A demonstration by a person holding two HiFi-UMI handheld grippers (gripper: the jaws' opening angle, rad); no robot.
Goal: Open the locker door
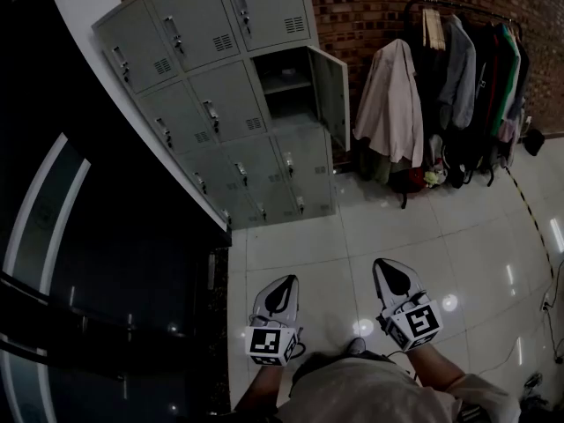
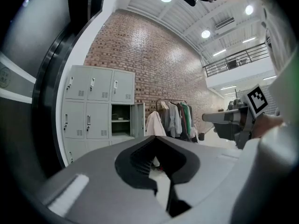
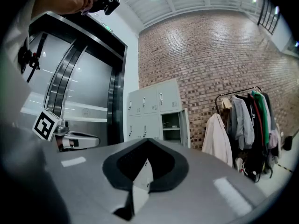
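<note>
The grey locker bank (image 1: 220,104) stands against the brick wall, far ahead of me. One compartment (image 1: 286,86) in its right column is open, with its door (image 1: 330,91) swung out to the right. All the other doors are closed. My left gripper (image 1: 284,282) and right gripper (image 1: 388,267) hover low over the tiled floor close to my body, both shut and empty. In the left gripper view the shut left gripper (image 2: 155,139) points toward the open door (image 2: 138,120). In the right gripper view the shut right gripper (image 3: 147,141) faces the locker bank (image 3: 154,111).
A clothes rack (image 1: 458,77) with several hanging jackets stands right of the lockers, and a pale coat (image 1: 392,104) hangs nearest the open door. A dark glass wall (image 1: 88,263) runs along my left. Glossy white floor tiles (image 1: 397,218) lie between me and the lockers.
</note>
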